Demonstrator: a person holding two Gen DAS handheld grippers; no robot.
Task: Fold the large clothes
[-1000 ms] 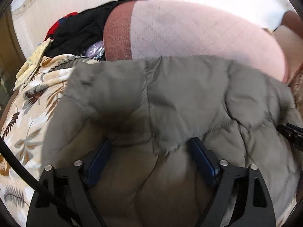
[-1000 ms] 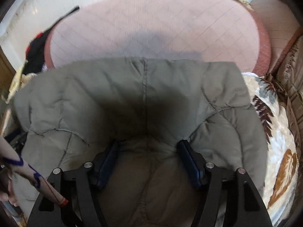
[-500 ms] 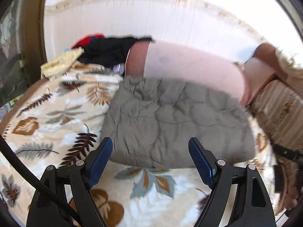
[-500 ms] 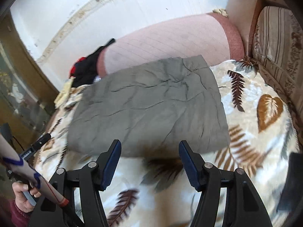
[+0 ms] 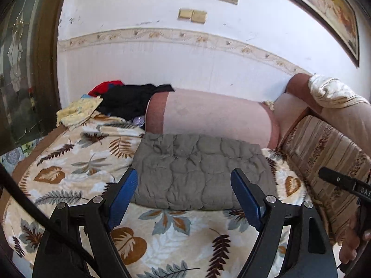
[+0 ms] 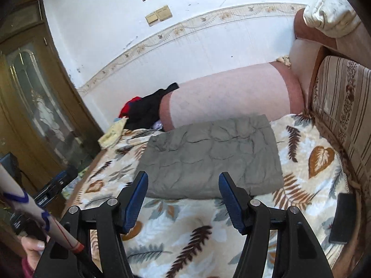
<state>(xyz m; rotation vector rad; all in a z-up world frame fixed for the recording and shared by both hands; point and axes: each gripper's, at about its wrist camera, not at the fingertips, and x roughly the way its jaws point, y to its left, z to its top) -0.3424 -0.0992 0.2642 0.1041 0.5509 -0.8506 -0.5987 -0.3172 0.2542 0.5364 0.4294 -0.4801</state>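
The folded jacket (image 5: 199, 173) was plain grey-olive with quilted stitching. Under it the blanket (image 5: 76, 162) was cream, printed with brown, rust and grey-blue leaves and ferns. The bolster (image 5: 213, 113) was pale pink with a faint diamond grid and darker reddish-brown bands at its ends. Beside it lay a black garment (image 5: 129, 99), a red one (image 5: 104, 86) and a pale yellow cloth (image 5: 78, 112). The sofa back (image 5: 324, 143) bore beige and brown stripes with floral bands. The wall (image 5: 162, 64) was white with a beige floral border. The gripper pads (image 6: 136, 199) were blue on black frames.
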